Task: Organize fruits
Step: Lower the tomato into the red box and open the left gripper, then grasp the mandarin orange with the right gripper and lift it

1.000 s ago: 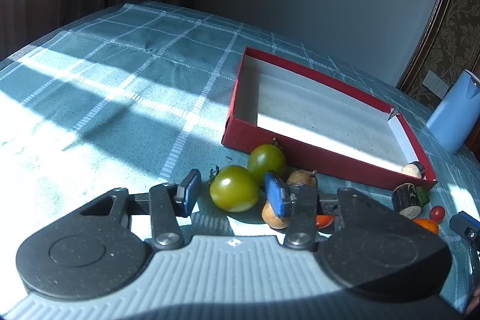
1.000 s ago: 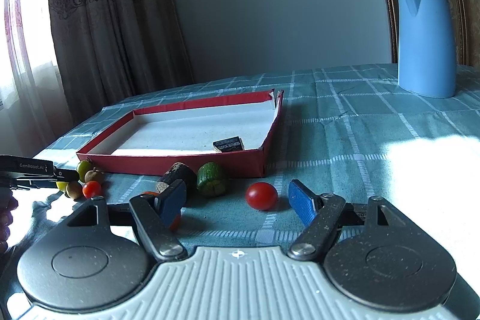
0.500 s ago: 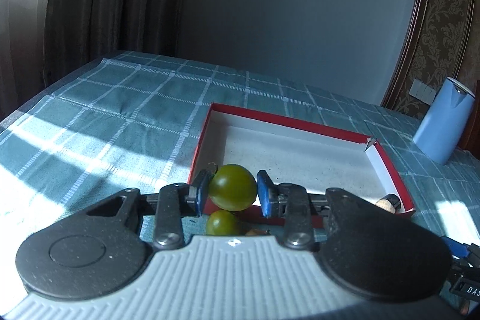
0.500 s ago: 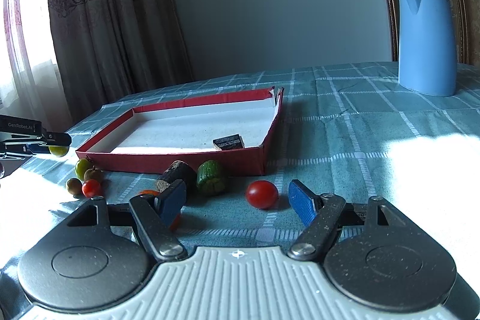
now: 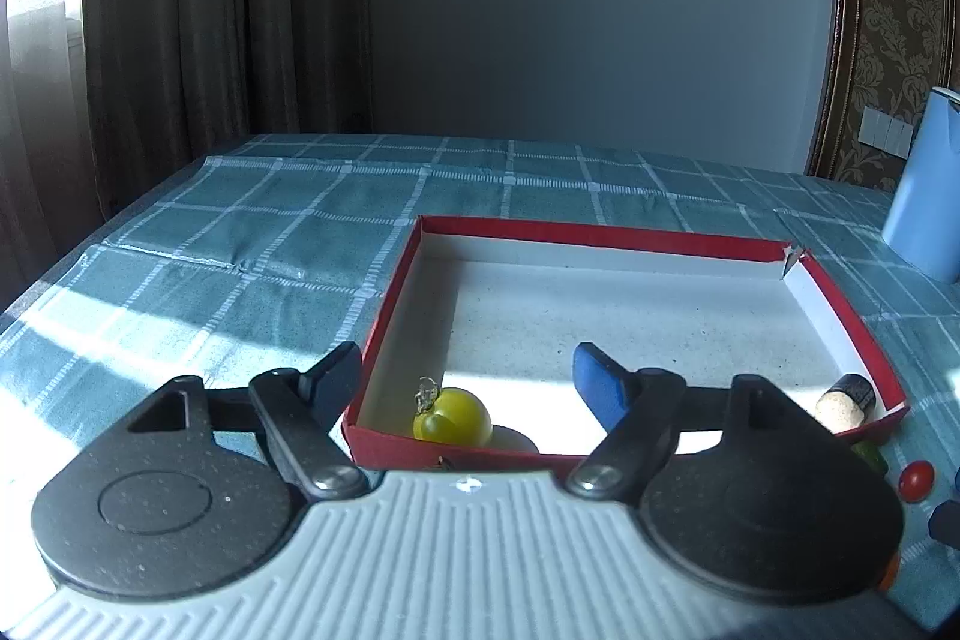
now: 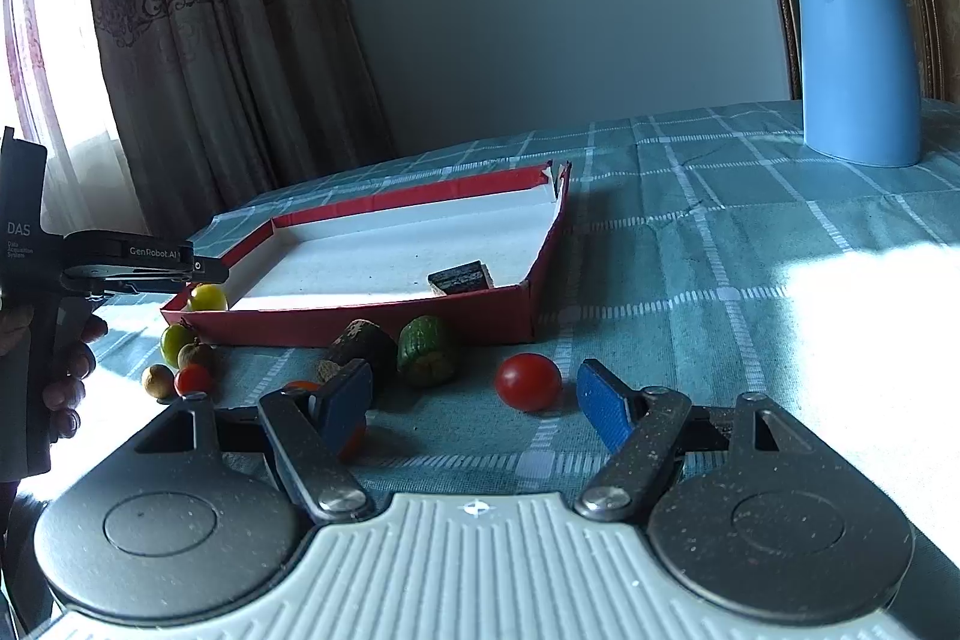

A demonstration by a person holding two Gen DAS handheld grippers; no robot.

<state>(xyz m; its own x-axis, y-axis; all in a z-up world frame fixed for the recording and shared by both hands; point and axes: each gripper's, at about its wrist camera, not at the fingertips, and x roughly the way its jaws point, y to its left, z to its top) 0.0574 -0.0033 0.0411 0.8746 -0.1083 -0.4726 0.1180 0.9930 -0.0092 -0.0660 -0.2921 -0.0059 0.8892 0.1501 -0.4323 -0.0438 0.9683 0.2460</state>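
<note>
A shallow red box [image 5: 690, 239] with a white floor lies on the checked tablecloth. A green tomato [image 5: 453, 417] lies inside its near left corner; it also shows in the right wrist view [image 6: 207, 297]. My left gripper [image 5: 465, 379] is open and empty just above that corner. My right gripper [image 6: 474, 397] is open and empty, low over the cloth, with a red cherry tomato [image 6: 528, 381] just ahead between its fingers. Outside the box's near wall lie a green fruit piece [image 6: 427, 350], a dark cork-like piece [image 6: 360, 346], another green tomato [image 6: 177, 343], brown fruits [image 6: 157, 379] and a small red tomato [image 6: 193, 379].
A blue kettle [image 6: 855, 46] stands at the far right of the table. A cork-like piece [image 5: 846, 400] lies in the box's near right corner. Curtains hang behind the table on the left. A hand [image 6: 66, 370] holds the left gripper's handle.
My left gripper carried the green tomato up over the box, opened and let it go into the near left corner. My right gripper has stayed in place.
</note>
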